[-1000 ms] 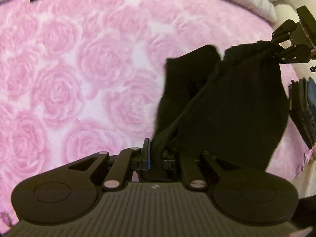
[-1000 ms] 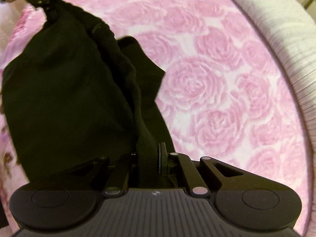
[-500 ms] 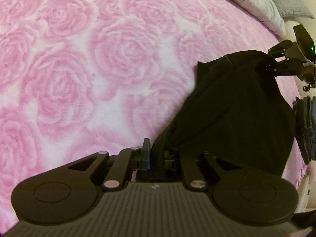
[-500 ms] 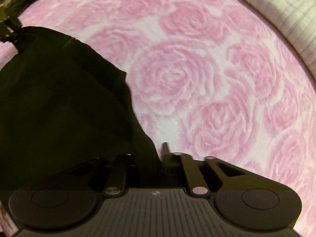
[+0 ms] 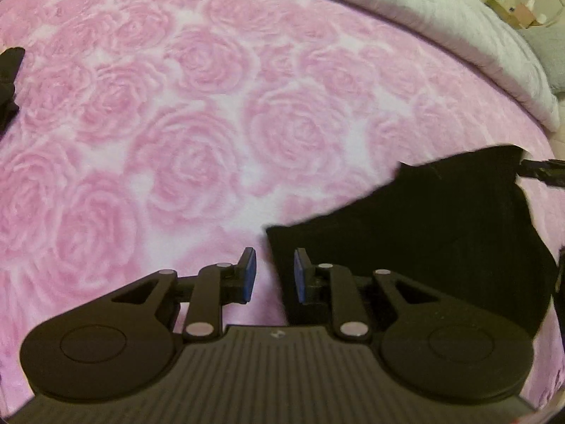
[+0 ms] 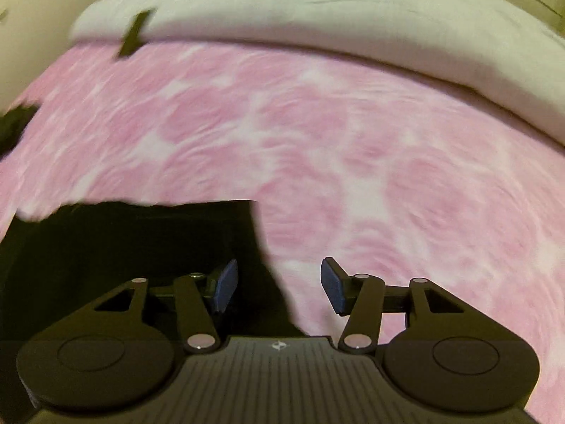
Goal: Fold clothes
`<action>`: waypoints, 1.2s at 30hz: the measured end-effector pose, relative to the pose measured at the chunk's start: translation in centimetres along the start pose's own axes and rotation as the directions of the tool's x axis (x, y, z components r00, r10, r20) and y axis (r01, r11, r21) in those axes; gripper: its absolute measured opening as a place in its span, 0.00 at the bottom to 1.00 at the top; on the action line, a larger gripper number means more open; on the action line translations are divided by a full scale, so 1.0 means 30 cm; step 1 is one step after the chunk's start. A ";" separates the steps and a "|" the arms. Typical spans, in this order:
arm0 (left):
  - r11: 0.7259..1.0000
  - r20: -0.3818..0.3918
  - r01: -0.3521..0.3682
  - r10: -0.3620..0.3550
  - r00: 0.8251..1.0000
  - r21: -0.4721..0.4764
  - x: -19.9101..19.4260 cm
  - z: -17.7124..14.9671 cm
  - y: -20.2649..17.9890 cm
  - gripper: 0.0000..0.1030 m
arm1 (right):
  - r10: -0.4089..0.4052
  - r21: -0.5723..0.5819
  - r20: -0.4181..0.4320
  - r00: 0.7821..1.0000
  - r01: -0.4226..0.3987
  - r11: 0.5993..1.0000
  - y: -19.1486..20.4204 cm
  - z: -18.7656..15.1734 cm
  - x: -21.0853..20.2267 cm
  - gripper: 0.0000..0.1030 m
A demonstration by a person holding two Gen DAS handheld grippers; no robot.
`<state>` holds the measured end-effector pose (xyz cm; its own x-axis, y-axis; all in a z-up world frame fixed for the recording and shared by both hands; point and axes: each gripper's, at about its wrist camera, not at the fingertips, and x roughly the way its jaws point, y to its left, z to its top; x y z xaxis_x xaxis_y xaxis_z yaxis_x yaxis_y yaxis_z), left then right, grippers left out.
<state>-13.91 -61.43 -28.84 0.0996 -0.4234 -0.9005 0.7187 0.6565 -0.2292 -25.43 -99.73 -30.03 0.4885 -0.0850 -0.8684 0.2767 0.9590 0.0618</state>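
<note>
The black knit garment (image 5: 430, 233) lies flat on the pink rose-patterned fleece blanket (image 5: 197, 113), folded into a roughly rectangular panel, just ahead and to the right of the left gripper (image 5: 271, 271) and ahead and to the left of the right gripper (image 6: 279, 284). Both tools are released: the left gripper's blue-padded jaws stand apart with one corner of the cloth lying just inside the right-hand pad, nothing pinched, and the right gripper's jaws are spread wider, its left pad over the dark fabric and its right pad over bare blanket. In the left wrist view the tips of the right gripper show at the far right edge, close by the garment's far corner. The right wrist view is smeared, so fine creases there cannot be read. Judging by this, the step in hand is the letting-go after a fold has been laid down. The next move probably calls for choosing a fresh pair of grasp points, most likely two corners along one short edge, closing on a single clean thickness of the stack at each, and carrying that edge across evenly so the layers underneath do not drag or skew. A white quilted duvet (image 6: 317, 17) lies beyond the blanket, well clear of the work.
</note>
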 end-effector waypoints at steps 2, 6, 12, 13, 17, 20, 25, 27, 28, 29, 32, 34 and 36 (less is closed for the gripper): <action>1.000 -0.004 0.014 -0.014 1.000 0.024 -0.014 -0.035 -0.059 0.19 | -0.040 0.058 0.005 0.999 0.040 0.998 -0.041 -0.027 -0.016 0.48; 0.994 -0.049 0.052 -0.048 0.998 0.098 0.032 -0.109 -0.185 0.21 | 0.101 0.057 0.005 0.995 -0.101 0.993 0.006 -0.102 -0.061 0.38; 0.987 -0.091 0.052 -0.039 0.995 0.149 0.182 -0.173 -0.257 0.24 | 0.106 -0.084 -0.107 0.989 -0.115 0.990 0.075 -0.199 0.037 0.30; 0.989 -0.087 0.052 -0.040 0.995 0.141 0.191 -0.171 -0.251 0.24 | 0.035 -0.093 -0.111 0.993 -0.045 0.995 0.059 -0.203 0.058 0.17; 0.990 -0.060 0.045 -0.037 0.998 0.133 0.167 -0.150 -0.245 0.23 | -0.008 0.012 -0.044 0.999 0.008 1.000 -0.010 -0.175 0.021 0.27; 0.995 -0.003 0.040 -0.040 0.999 0.091 0.092 -0.138 -0.217 0.26 | 0.019 0.006 0.035 0.999 -0.019 1.000 -0.016 -0.131 -0.020 0.38; 0.998 0.009 -0.056 0.057 0.998 -0.030 0.080 -0.134 -0.109 0.36 | 0.121 0.062 0.023 0.992 -0.122 0.991 -0.008 -0.043 0.098 0.52; 0.993 0.007 -0.055 0.056 0.998 -0.101 0.105 -0.132 -0.063 0.38 | 0.145 0.097 -0.009 0.989 -0.144 0.985 0.003 -0.031 0.152 0.52; 0.990 0.005 -0.044 0.045 0.999 -0.136 0.123 -0.129 -0.041 0.38 | 0.172 0.128 -0.020 0.985 -0.168 0.977 0.002 -0.026 0.179 0.52; 0.985 0.003 -0.033 0.033 0.999 -0.171 0.141 -0.126 -0.020 0.38 | 0.203 0.163 -0.030 0.979 -0.195 0.967 -0.001 -0.021 0.209 0.51; 0.974 0.002 0.005 -0.005 1.000 -0.225 0.176 -0.110 0.004 0.30 | 0.222 0.186 -0.046 0.974 -0.210 0.960 0.003 -0.019 0.211 0.12; 0.971 0.009 0.022 -0.021 1.000 -0.237 0.182 -0.098 -0.008 0.09 | 0.188 0.156 -0.024 0.982 -0.182 0.971 0.006 -0.015 0.168 0.07; 0.979 0.053 0.037 -0.027 0.998 -0.201 0.146 -0.081 -0.039 0.08 | 0.135 0.136 0.022 0.991 -0.137 0.981 -0.010 -0.013 0.105 0.06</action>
<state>-15.97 -62.53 -33.40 0.1167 -0.4733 -0.8732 0.5685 0.7527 -0.3320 -24.31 -100.18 -32.97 0.5398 0.0391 -0.8409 0.3169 0.9160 0.2460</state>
